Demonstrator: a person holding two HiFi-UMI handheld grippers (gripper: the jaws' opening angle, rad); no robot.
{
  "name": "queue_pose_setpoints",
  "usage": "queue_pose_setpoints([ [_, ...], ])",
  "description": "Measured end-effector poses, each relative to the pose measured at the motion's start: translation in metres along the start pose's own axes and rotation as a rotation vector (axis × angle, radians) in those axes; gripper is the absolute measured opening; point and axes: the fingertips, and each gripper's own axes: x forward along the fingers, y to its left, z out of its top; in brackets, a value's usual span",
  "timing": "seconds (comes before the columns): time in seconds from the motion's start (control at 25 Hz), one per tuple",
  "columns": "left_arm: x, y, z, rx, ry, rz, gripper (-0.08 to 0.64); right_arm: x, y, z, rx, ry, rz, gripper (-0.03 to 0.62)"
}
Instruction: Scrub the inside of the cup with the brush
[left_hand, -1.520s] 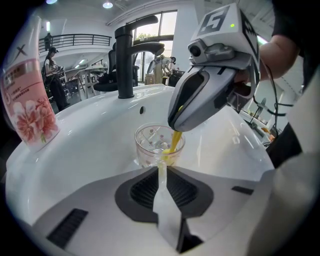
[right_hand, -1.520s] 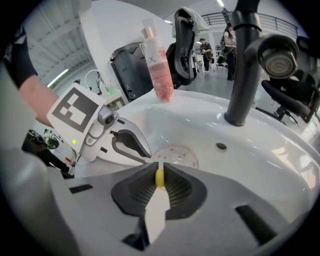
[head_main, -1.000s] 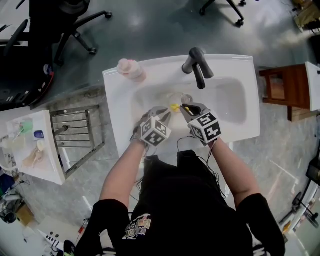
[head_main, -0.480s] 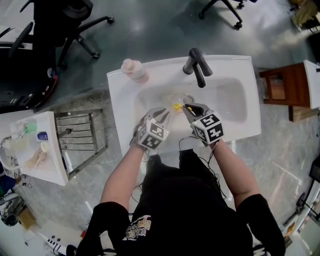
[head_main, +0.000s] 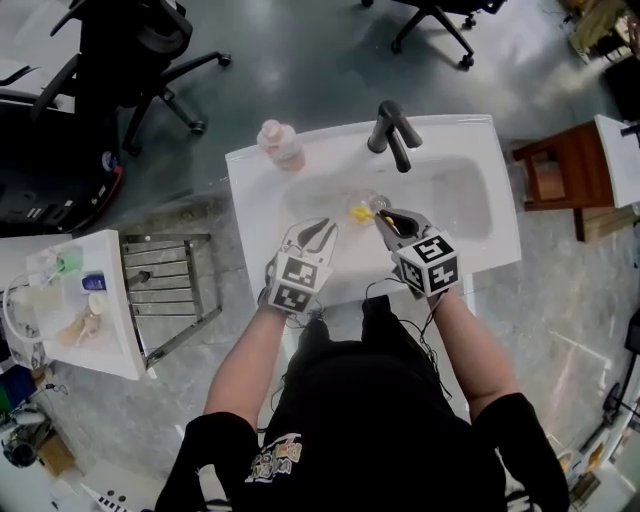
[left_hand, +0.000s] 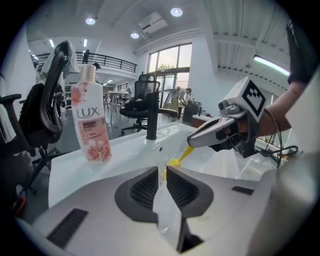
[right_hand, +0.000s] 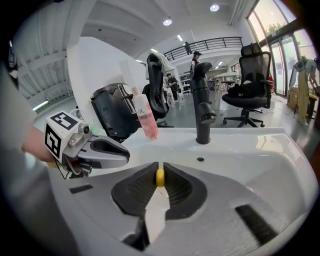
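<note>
Left claw pinching one clear cup, right claw gripping one yellow brush

Clear cup (hard to see) in sink; yellow brush slants into it.

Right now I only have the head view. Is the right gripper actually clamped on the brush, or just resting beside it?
Observer: Clamped. In the right gripper view, the right gripper has the handle of the yellow brush pinched between its pads.
Operator: And the left one, does it have the cup?
Observer: It seems so. In the left gripper view, the left gripper has its jaws almost together on a thin clear wall, apparently the rim of the cup.
Operator: Where does the brush run from there?
Observer: In that same view, its handle slopes down from the right gripper to a spot just past the left jaws.
</note>
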Motion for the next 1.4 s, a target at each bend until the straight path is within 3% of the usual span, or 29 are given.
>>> queue_pose_setpoints([
  [0.44,-0.071,-0.002,0.038,0.012,-0.118,-0.024,0.025,-0.049,0.051,0.029,-0.018,-0.129,-0.09,0.037],
  [1.08,-0.125,-0.052,0.045,0.125,-0.163,-0.189,0.017,-0.143,0.109,0.023,0.026,-0.284,-0.266,0.037],
  [1.4,-0.144,-0.097,0.046,0.122,-0.189,-0.15,0.013,-0.196,0.122,0.011,-0.004,-0.338,-0.246,0.037],
])
